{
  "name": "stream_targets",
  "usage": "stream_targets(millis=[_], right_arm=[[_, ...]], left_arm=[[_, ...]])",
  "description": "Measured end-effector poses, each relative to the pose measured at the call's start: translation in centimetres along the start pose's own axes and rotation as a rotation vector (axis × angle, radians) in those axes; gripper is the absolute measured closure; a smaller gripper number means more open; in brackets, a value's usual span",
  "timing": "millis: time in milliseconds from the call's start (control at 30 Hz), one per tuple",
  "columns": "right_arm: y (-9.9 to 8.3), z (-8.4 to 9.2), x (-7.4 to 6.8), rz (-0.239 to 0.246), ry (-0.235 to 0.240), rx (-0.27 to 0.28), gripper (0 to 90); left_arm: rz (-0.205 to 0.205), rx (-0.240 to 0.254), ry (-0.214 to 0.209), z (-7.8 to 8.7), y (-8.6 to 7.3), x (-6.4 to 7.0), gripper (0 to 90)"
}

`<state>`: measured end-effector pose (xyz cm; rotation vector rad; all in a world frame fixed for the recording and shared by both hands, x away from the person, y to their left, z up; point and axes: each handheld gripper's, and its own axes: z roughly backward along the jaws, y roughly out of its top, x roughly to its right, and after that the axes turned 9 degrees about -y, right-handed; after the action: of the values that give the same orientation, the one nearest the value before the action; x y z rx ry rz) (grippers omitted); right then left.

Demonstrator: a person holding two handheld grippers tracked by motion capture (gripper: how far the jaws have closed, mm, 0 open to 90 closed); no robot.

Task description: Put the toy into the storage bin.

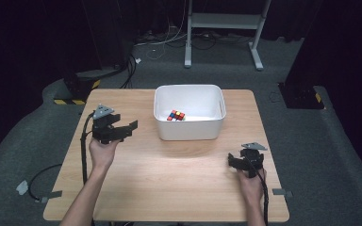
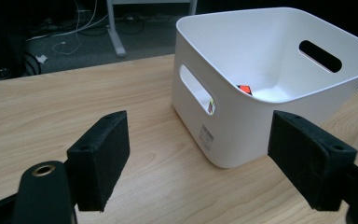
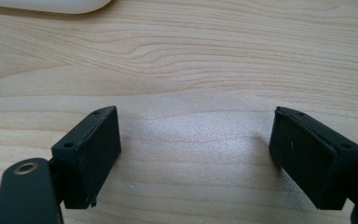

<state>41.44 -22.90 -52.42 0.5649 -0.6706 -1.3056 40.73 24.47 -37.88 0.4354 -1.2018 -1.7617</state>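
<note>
A white plastic bin (image 1: 189, 123) with handle slots stands at the far middle of the wooden table (image 1: 179, 183). A small multicoloured cube (image 1: 176, 115) lies on its floor. My left gripper (image 1: 128, 131) hovers left of the bin, pointing at it, open and holding nothing. In the left gripper view the open jaws (image 2: 205, 158) frame the bin's near corner (image 2: 233, 135), and a red corner of the cube (image 2: 244, 88) peeks over the rim. My right gripper (image 1: 233, 162) rests low at the table's right front, open. In the right gripper view its jaws (image 3: 196, 154) stand apart over bare wood.
The bin's rounded bottom corner (image 3: 51, 4) shows at the top left of the right gripper view. Behind the table a white metal frame (image 1: 226, 21) stands on the grey carpet among loose cables (image 1: 160, 44). Black stand bases sit at the back left (image 1: 78, 89) and right (image 1: 301, 96).
</note>
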Motion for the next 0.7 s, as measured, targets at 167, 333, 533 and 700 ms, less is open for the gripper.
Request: stream_targets(millis=[167,333,533,700], right_arm=[[0.0,0.0,0.0,0.000,0.000,0.000,16.3],[0.0,0.0,0.0,0.000,0.000,0.000,16.3],[0.0,0.0,0.0,0.000,0.000,0.000,16.3],[0.0,0.0,0.0,0.000,0.001,0.000,16.3]], left_arm=[[-0.003,-0.003,0.004,0.0,-0.5,0.1,21.0],[-0.005,0.005,0.013,0.2,-0.8,0.2,21.1],[0.001,-0.003,0.019,0.1,-1.5,0.1,21.1],[0.006,-0.012,0.026,-0.1,-2.3,0.2,21.1]])
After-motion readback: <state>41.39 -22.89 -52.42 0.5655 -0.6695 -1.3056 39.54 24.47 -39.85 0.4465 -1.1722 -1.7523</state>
